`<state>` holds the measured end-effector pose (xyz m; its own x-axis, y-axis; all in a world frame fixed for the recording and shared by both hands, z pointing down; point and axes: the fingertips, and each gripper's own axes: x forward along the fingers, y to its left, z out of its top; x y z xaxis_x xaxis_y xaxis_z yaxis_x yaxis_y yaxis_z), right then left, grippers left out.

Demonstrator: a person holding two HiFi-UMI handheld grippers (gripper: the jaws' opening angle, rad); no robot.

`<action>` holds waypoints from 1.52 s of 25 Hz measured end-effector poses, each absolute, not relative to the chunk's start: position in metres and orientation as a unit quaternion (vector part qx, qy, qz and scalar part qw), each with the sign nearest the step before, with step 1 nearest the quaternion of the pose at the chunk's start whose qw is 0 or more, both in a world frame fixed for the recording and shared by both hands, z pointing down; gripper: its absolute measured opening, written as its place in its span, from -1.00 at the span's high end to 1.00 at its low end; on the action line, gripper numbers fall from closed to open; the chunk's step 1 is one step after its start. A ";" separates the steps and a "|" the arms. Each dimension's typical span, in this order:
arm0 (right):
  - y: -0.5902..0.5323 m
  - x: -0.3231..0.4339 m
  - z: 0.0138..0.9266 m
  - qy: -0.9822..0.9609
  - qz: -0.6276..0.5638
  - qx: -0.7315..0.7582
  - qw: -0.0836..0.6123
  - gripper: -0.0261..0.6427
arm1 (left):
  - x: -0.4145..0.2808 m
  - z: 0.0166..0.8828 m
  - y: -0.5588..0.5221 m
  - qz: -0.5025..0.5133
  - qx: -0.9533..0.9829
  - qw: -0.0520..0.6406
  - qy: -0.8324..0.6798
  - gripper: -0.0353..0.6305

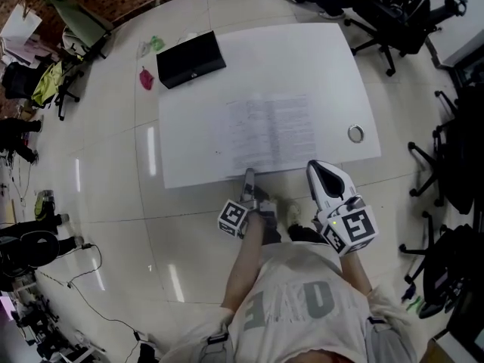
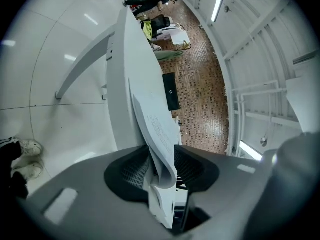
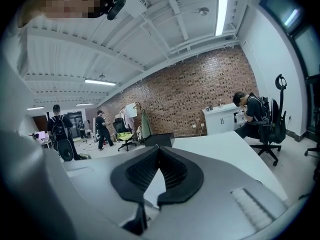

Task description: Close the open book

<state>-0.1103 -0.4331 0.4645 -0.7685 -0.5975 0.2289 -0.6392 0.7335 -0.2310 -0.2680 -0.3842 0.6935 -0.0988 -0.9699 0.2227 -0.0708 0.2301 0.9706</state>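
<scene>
The open book (image 1: 272,131) lies on the white table (image 1: 333,59), its printed pages facing up. My left gripper (image 1: 249,175) is at the book's near left corner. In the left gripper view, which is rolled on its side, a curved bundle of pages (image 2: 152,119) runs between the jaws of the left gripper (image 2: 161,171), and both pads press on it. My right gripper (image 1: 314,166) hovers at the near edge just right of the book. Its tips meet in the right gripper view (image 3: 158,151) with nothing between them.
A black box (image 1: 190,59) sits on the table's far left corner and a small ring (image 1: 355,134) lies near the right edge. Office chairs (image 1: 401,13) stand beyond the table at the right. People stand and sit in the room behind (image 3: 250,111).
</scene>
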 end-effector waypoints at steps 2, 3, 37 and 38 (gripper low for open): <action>-0.433 -0.110 0.468 -0.927 0.152 0.335 0.071 0.91 | -0.270 0.695 -0.384 -0.439 0.441 0.503 -0.599 0.42; -0.433 -0.110 0.469 -0.927 0.153 0.336 0.073 0.91 | -0.270 0.697 -0.383 -0.433 0.445 0.502 -0.603 0.47; -0.444 -0.029 0.461 -0.898 0.177 0.403 0.002 0.91 | -0.133 0.615 -0.421 0.077 0.729 0.176 -0.657 0.08; -0.445 -0.026 0.460 -0.897 0.177 0.405 0.001 0.91 | -0.129 0.613 -0.422 0.077 0.732 0.174 -0.654 0.08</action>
<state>-0.0262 -0.4445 0.4600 -0.6717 -0.7264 0.1455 -0.7272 0.6088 -0.3170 -0.1287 -0.4219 0.6132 0.1322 -0.9310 0.3402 -0.9846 -0.0838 0.1533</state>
